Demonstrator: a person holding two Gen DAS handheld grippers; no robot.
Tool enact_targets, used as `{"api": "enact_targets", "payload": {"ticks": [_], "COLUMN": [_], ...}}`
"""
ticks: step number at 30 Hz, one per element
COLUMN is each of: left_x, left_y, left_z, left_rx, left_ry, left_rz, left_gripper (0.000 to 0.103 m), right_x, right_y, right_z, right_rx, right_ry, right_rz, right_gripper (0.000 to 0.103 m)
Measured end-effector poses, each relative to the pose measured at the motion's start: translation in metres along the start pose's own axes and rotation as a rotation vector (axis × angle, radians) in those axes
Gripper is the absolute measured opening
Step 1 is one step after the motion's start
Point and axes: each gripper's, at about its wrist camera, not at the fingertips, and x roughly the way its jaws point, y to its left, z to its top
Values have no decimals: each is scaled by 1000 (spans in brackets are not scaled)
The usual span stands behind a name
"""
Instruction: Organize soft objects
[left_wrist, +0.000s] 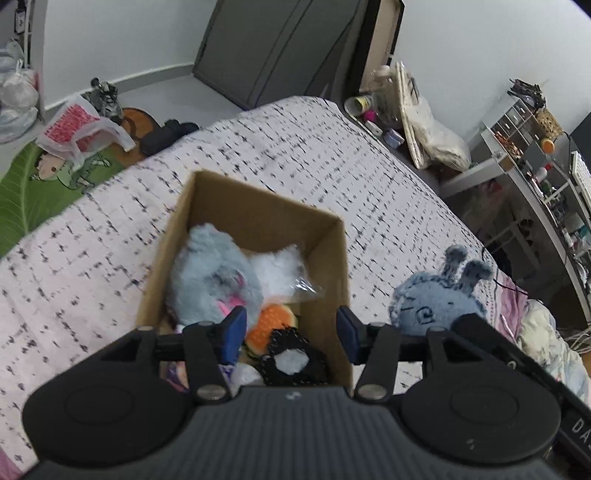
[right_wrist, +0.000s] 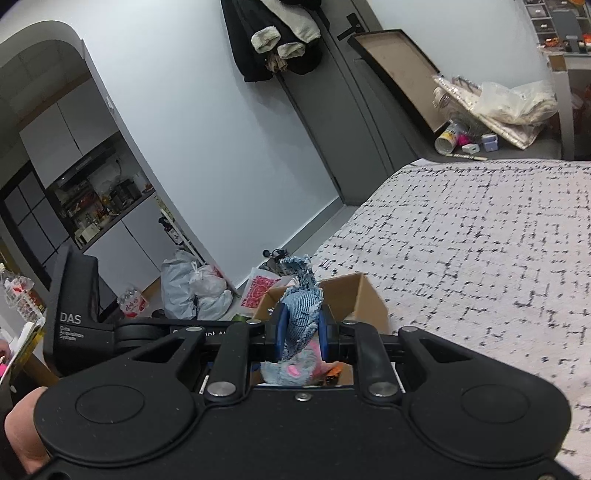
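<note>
A cardboard box (left_wrist: 258, 206) stands on the bed and holds a fluffy blue plush (left_wrist: 214, 273), a white plush (left_wrist: 277, 269), an orange toy (left_wrist: 269, 325) and a black-and-white plush (left_wrist: 291, 354). My left gripper (left_wrist: 291, 334) is open and empty just above the box's near end. A blue bunny plush (left_wrist: 439, 299) hangs to the right of the box, held by my right gripper. In the right wrist view my right gripper (right_wrist: 301, 332) is shut on the bunny plush's blue ear (right_wrist: 301, 299), above the box (right_wrist: 358, 295).
The bed has a pink cover with black dashes (left_wrist: 295, 147). A green floor mat (left_wrist: 37, 184) and a plastic bag (left_wrist: 74, 129) lie left of the bed. A desk with shelves (left_wrist: 535, 166) stands at the right. Bags (right_wrist: 195, 291) sit on the floor.
</note>
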Motion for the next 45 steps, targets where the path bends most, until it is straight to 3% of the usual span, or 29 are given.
{"api": "enact_targets", "payload": {"ticks": [7,9,12,15,17,27,37,40,45], "left_x": [-17,-22,-29,-33,-36,-47,-79,-88,-101], "left_y": [9,12,19,23,25,9,-13,-20,-35], "left_z": [4,5,5,7,7,3,-5,-9,-17], "left_rx": [8,13,6,0,6,68,131,151,179], "left_ry": [-34,-49,-66,-60,-64,-73,-129,-138,-145], "left_rz": [41,50,59,61,59,65,72,79,87], "left_gripper": [54,62,64,64,65,72,89,96,100], "right_x": [15,19,27,36,40,-3,-37,-52,-81], "right_y": [7,7,12,13,12,23,21,18,14], "right_z": [-5,-7,-10,-13,-15,-5,7,8,9], "right_rx": [11,20,9,22,47,-5,-30,-17,10], "right_ry": [22,26,36,56,91,59,19,-10,-51], "right_rz": [-21,-16,-29,-19,-13,-46,-133,-150,-179], "right_gripper": [18,19,19,29,55,60,87,100,103]}}
